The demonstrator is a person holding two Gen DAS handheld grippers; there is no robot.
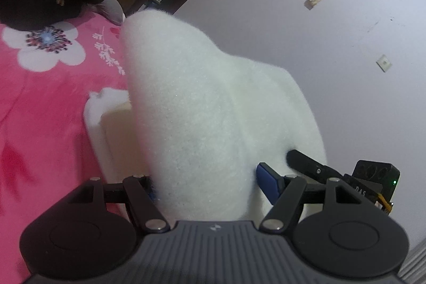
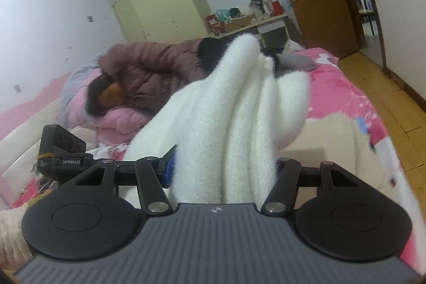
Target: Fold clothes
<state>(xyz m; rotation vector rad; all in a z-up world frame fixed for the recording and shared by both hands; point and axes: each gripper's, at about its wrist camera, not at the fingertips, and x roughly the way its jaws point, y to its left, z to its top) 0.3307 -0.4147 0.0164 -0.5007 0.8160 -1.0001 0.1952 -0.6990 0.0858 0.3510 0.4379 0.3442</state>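
Two hand-held grippers are seen pinching one white fleecy garment (image 1: 202,103) lifted above the pink floral bed (image 1: 48,103): the left hand-held gripper (image 1: 205,185) is clamped on a thick bunch of it, the right hand-held gripper (image 2: 223,167) on several gathered folds. It is judged soft, limp and light, likely to sag and bunch. Hold is best taken at edges or corners, well apart, so that the cloth is spread flat.

I read "GenRobot.AI" on the black module (image 2: 68,161) left of the right gripper | "DAS", partly hidden, on the black module (image 1: 368,189) right of the left gripper.
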